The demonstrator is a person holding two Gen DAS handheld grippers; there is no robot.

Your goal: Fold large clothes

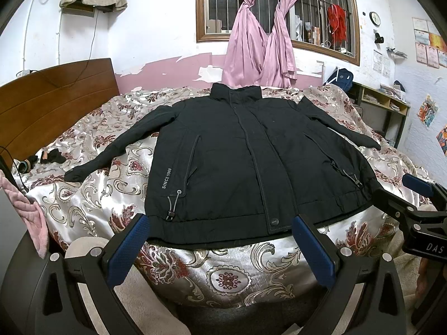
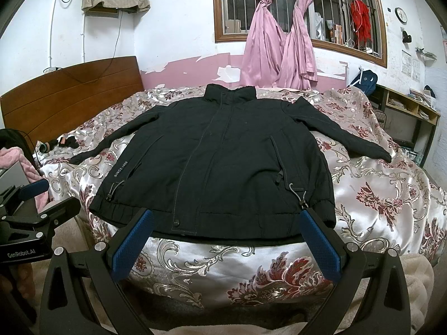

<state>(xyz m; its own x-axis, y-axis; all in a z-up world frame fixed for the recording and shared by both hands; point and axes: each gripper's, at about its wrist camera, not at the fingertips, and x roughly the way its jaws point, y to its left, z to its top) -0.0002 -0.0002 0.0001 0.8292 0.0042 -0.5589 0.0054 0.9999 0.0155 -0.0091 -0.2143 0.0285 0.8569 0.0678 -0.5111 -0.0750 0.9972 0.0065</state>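
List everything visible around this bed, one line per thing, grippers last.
black zip-front jacket: one, black, spread flat front-up on the bed, sleeves out to both sides
floral satin bedspread: one, silver with red flowers, covering the bed
wooden headboard: one, brown, left end of bed
pink knotted curtains: two, pink, at the barred window
red cloth: one, red, hanging on the window bars
round wall clock: one, white-faced, right wall
pink fluffy towel: one, pink, left edge
left gripper: one, black with blue pads, open, at the jacket hem
right gripper: one, same colours, open, at the hem
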